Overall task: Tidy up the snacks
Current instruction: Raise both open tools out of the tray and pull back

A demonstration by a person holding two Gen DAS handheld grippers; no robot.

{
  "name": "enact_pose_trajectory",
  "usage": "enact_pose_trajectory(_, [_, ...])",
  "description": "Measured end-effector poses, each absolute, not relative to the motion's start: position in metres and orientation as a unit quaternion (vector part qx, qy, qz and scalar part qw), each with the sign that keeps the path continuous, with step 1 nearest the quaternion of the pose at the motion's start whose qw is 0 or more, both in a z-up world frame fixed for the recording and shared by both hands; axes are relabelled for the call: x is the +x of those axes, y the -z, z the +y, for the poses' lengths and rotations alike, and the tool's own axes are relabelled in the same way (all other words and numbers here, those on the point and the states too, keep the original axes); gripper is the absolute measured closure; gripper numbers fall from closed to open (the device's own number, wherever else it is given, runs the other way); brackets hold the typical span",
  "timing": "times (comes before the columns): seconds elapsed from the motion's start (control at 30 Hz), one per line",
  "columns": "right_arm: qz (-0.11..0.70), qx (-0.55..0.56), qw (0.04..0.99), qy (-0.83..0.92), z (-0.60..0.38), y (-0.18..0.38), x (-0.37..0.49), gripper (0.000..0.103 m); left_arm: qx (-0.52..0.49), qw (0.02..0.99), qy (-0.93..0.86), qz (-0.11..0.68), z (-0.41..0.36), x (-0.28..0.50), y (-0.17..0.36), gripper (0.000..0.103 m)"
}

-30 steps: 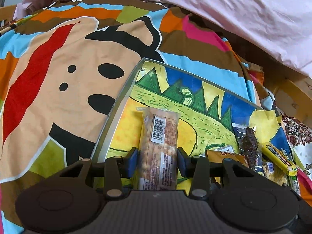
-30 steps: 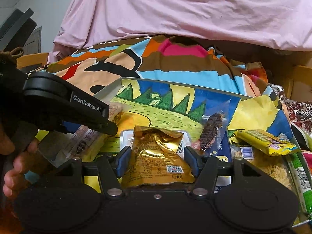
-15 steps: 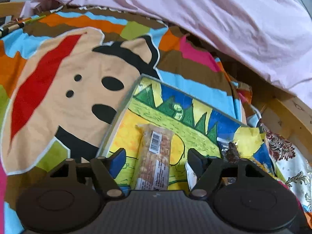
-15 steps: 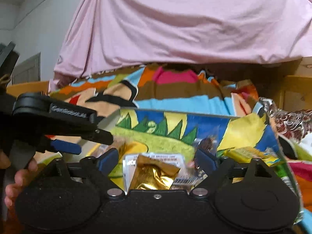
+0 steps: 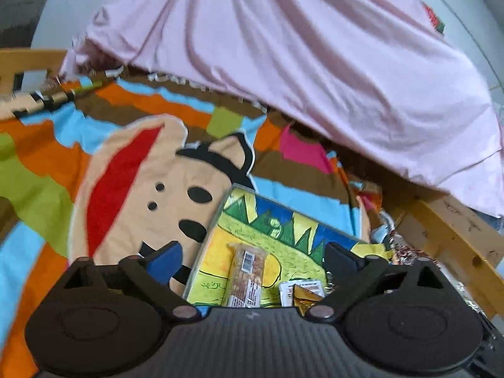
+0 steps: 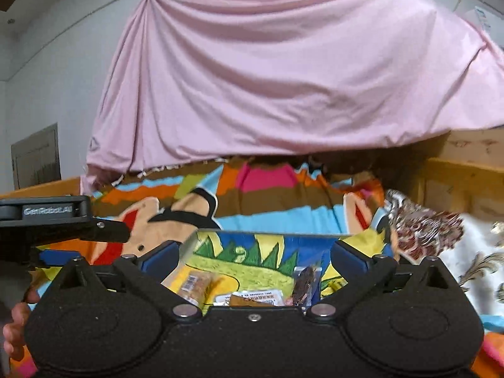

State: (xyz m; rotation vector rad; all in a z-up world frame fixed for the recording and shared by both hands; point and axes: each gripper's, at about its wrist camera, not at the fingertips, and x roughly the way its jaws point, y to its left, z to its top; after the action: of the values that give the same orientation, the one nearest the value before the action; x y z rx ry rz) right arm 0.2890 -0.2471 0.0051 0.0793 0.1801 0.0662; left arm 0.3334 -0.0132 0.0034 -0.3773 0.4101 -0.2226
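A: What sort of place is this?

B: A bed with a wooden frame (image 5: 447, 230), spread with a loud cartoon blanket (image 5: 132, 170) — a bear-like face in tan, red and black on stripes of orange, blue and green.

A: Start close in. How do the fingers stand?

B: The left gripper (image 5: 252, 260) has its blue-padded fingers (image 5: 167, 256) spread wide and they are opening further; nothing is pressed between them. The right gripper (image 6: 252, 260) is the same — fingers (image 6: 349, 260) wide, opening, gripping nothing. In the right view the left gripper's black body (image 6: 53, 220) juts in from the left edge, with a person's hand (image 6: 15, 330) below it.

A: And the snacks?

B: They lie on a tray (image 5: 208, 236) with a painted landscape of green trees, blue sky and yellow ground. A long clear-wrapped bar (image 5: 247, 278) with a barcode lies lengthwise near the tray's left side, in line with the gap of the left fingers but apart from them. Just beside it to the right sits a gold packet (image 5: 304, 297) on a white-labelled pack. In the right view a dark snack in clear wrap (image 6: 304, 286) lies further right.

A: Beyond the tray?

B: More blanket, a floral cloth (image 6: 441, 239) at the right, and then a big pink sheet (image 6: 283, 78) hanging over the far end, with a pale wall (image 6: 47, 63) behind.
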Motion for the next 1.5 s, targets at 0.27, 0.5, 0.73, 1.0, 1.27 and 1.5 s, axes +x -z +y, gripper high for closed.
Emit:
enact_pose_trajectory(0.27, [0.079, 0.051, 0.995, -0.022, -0.247, -0.030, 0.220, 0.001, -0.169, 0.964, 0.112, 0.170, 0.013, 0.263, -0.025, 0.001])
enact_pose_trajectory(0.5, [0.075, 0.030, 0.997, -0.018, -0.235, -0.035, 0.163, 0.001, -0.152, 0.968, 0.112, 0.164, 0.033, 0.212, -0.021, 0.001])
enact_pose_trajectory(0.73, [0.073, 0.015, 0.997, -0.016, -0.224, -0.031, 0.118, 0.001, -0.117, 0.973, 0.118, 0.158, 0.041, 0.171, -0.010, 0.000])
enact_pose_trajectory(1.0, [0.100, 0.004, 0.995, -0.023, -0.215, -0.015, 0.090, 0.001, -0.087, 0.974, 0.122, 0.169, 0.049, 0.156, 0.010, 0.000])
enact_pose_trajectory(1.27, [0.141, -0.009, 0.990, -0.029, -0.203, 0.005, 0.087, 0.001, -0.045, 0.971, 0.136, 0.193, 0.048, 0.154, 0.030, 0.000])
enact_pose_trajectory(1.5, [0.175, -0.020, 0.984, -0.027, -0.197, 0.018, 0.097, 0.001, -0.038, 0.967, 0.137, 0.212, 0.049, 0.158, 0.038, 0.000])
